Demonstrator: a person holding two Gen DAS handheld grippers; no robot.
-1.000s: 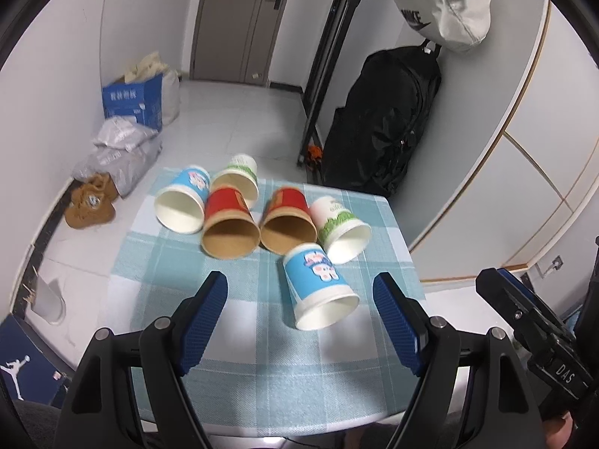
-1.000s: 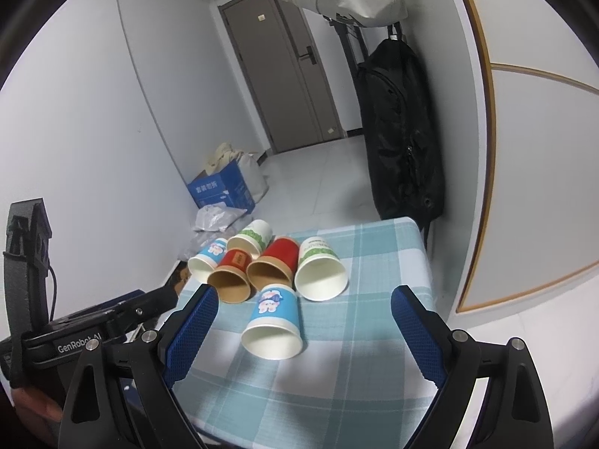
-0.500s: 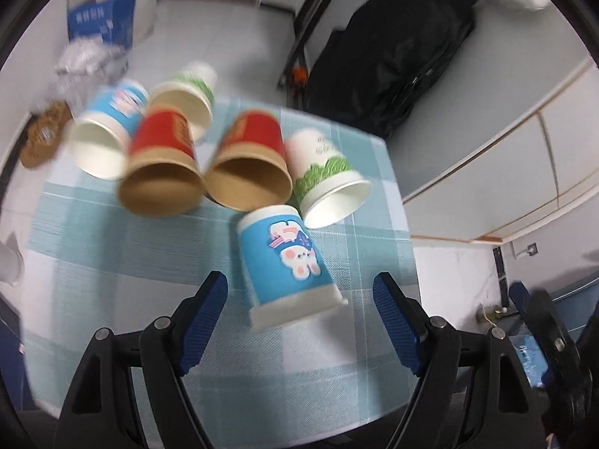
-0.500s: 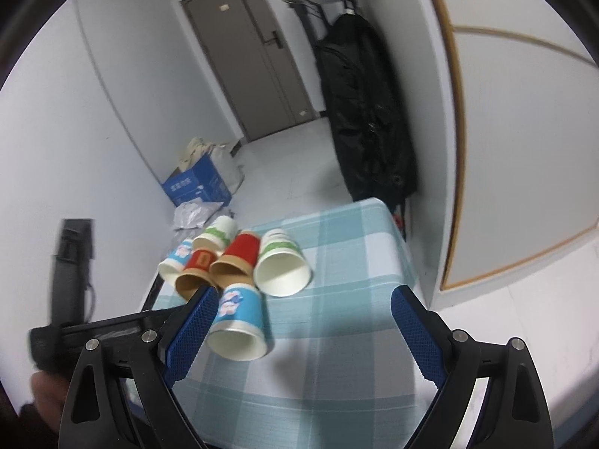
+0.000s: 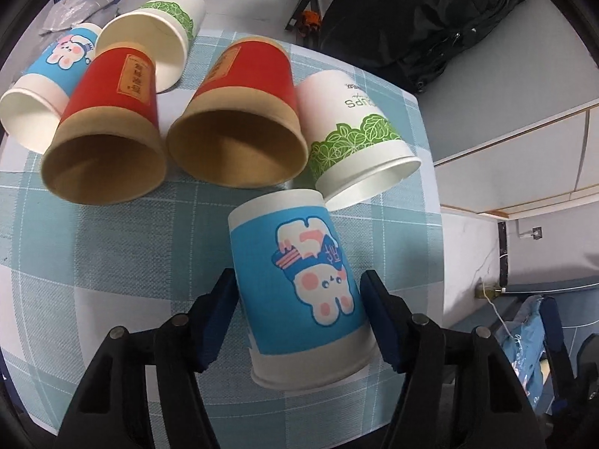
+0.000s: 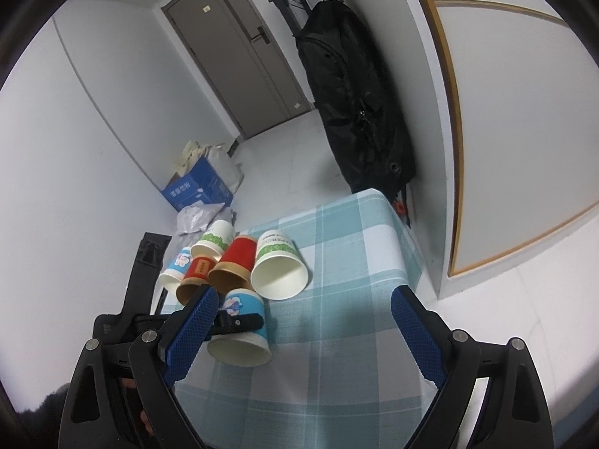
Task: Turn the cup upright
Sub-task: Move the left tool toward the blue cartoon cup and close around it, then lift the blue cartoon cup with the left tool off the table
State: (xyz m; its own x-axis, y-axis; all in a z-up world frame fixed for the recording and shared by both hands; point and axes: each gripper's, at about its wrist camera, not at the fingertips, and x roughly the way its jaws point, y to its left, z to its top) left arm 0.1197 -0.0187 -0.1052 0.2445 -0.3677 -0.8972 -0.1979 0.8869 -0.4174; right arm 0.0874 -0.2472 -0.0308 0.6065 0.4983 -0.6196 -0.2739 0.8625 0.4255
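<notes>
A blue paper cup with a rabbit print (image 5: 299, 280) lies on its side on the checked tablecloth (image 5: 93, 262), mouth toward me. My left gripper (image 5: 299, 310) is closed around its body, a blue pad against each side. The same cup (image 6: 243, 321) shows in the right wrist view with the left gripper's finger (image 6: 236, 322) across it. My right gripper (image 6: 299, 336) is wide open and empty, above the table's near right part.
Several other cups lie on their sides behind it: two red ones (image 5: 239, 112) (image 5: 108, 127), two white-and-green ones (image 5: 355, 134) (image 5: 161, 30), another blue one (image 5: 48, 86). A black backpack (image 6: 359, 112) hangs beyond the table. The table's right edge (image 5: 430, 224) is near.
My left gripper has moved forward and down over the nearest blue cup and closed on its sides. The right gripper has shifted slightly and stayed open.
</notes>
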